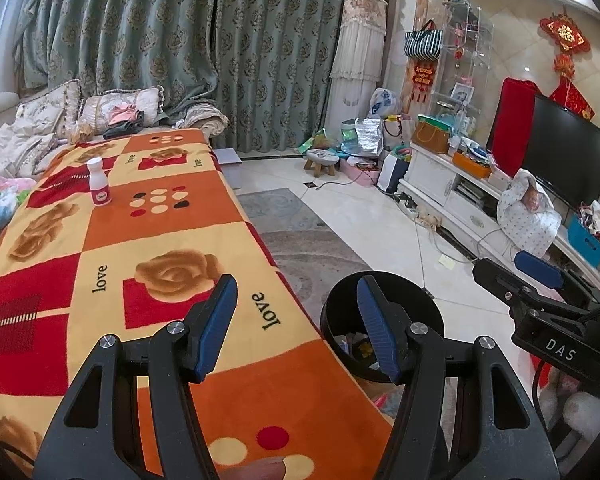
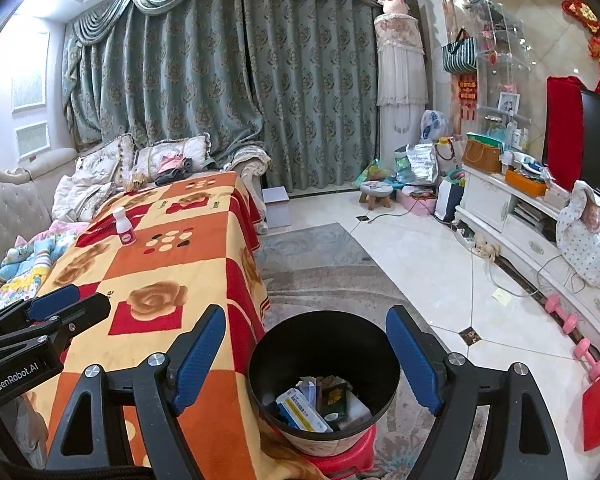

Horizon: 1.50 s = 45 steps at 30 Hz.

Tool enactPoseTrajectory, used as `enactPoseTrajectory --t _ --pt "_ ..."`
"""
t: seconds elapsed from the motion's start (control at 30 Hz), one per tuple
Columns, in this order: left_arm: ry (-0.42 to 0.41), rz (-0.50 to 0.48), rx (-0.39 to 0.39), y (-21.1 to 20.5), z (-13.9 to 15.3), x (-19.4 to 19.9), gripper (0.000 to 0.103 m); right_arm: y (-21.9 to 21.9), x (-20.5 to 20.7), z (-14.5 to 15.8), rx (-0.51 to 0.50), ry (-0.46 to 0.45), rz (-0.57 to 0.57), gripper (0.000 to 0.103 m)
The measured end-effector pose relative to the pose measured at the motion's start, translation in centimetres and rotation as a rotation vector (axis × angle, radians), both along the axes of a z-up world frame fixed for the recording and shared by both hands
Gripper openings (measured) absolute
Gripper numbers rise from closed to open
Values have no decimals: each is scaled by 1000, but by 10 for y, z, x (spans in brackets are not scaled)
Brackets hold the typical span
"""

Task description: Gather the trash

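Note:
A small white bottle with a pink label [image 1: 99, 187] stands upright on the orange rose-patterned blanket [image 1: 140, 248] covering the table; it also shows in the right wrist view [image 2: 124, 226]. A black trash bin [image 2: 324, 380] holding boxes and wrappers sits on a red stool beside the table; it also shows in the left wrist view [image 1: 380, 328]. My left gripper [image 1: 296, 328] is open and empty over the table's near edge, far from the bottle. My right gripper [image 2: 308, 364] is open and empty above the bin.
A sofa with cushions [image 1: 52, 120] lies behind the table. A grey rug [image 2: 320, 272] and white tiled floor run to the right. A white TV cabinet [image 2: 520, 224], pink dumbbells [image 2: 572, 332], a small stool [image 2: 376, 194] and bags stand along the right wall.

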<state>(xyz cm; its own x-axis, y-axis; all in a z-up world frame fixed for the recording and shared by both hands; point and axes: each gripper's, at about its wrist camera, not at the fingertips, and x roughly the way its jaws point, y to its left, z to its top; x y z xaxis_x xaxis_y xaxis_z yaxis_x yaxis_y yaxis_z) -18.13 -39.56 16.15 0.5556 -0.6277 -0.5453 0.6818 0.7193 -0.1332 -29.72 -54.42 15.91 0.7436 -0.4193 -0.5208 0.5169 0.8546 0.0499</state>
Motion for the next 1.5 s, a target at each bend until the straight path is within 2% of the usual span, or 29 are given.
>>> enactPoseTrajectory --t 1.5 --pt "13 -10 14 -5 -8 -4 61 -4 0 -4 13 19 -1 81"
